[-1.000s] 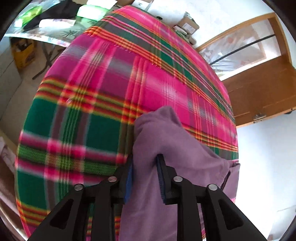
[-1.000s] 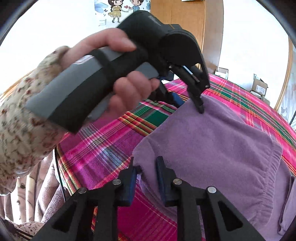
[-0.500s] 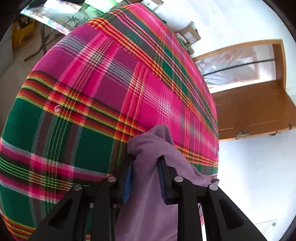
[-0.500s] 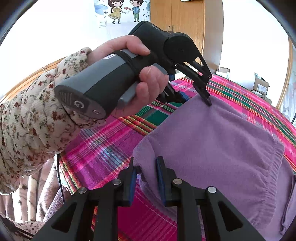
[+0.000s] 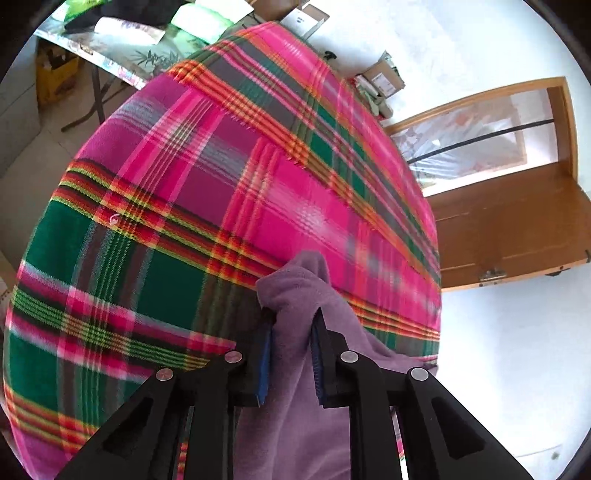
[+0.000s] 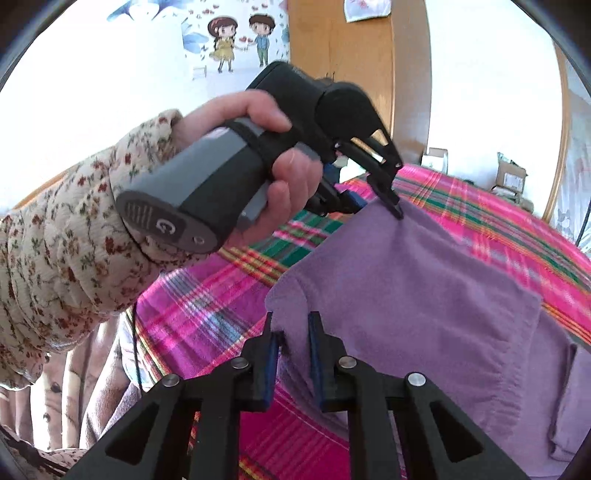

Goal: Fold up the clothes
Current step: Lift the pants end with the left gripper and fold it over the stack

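A purple fleece garment lies partly folded on a bed with a pink, green and orange plaid blanket. My left gripper is shut on a bunched corner of the garment and holds it above the blanket. In the right wrist view the left gripper pinches the far corner, held by a hand in a floral sleeve. My right gripper is shut on the near corner of the same garment.
A wooden door stands to the right of the bed. Cardboard boxes sit on the floor beyond it. A cluttered table stands at the far left. A wooden wardrobe and wall stickers are behind.
Both grippers keep their hold on the garment's corners. The left gripper has lifted and tilted, so more of the room beyond the bed shows. The garment's top layer has shifted slightly.
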Motion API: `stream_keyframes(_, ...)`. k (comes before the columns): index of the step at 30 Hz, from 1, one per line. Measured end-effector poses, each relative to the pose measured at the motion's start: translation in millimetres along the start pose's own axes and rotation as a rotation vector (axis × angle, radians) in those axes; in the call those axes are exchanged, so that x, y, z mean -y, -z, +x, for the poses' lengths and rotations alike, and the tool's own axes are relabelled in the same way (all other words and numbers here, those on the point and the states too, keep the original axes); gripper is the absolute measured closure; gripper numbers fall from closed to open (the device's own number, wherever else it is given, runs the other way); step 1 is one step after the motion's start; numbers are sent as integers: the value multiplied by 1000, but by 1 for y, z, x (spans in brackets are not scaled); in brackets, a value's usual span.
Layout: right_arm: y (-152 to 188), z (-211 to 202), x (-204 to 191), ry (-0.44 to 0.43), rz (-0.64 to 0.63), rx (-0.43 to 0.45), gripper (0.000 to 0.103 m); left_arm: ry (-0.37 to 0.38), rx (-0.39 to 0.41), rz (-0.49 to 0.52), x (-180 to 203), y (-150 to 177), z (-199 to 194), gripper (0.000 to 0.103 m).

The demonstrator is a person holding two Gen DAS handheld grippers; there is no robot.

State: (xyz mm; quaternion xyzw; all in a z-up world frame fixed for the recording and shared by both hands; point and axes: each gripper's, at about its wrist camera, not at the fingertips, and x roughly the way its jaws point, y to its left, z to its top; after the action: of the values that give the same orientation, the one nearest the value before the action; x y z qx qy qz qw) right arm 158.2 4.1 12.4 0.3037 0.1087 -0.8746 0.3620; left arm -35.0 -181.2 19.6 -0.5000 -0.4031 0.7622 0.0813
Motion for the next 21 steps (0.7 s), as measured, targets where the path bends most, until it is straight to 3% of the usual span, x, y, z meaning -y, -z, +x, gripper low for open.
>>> stream_keyframes(4, -19, -8, 18, 19, 15, 61, 88, 4, 10, 29, 26, 3, -12, 84)
stream_keyframes(7, -14, -34, 4, 31, 29, 98, 88, -4, 18, 60, 46, 6, -20, 84)
stream_keyframes(21, -18, -113, 59, 93, 143, 233, 89, 50, 66, 119, 127, 23, -30, 84)
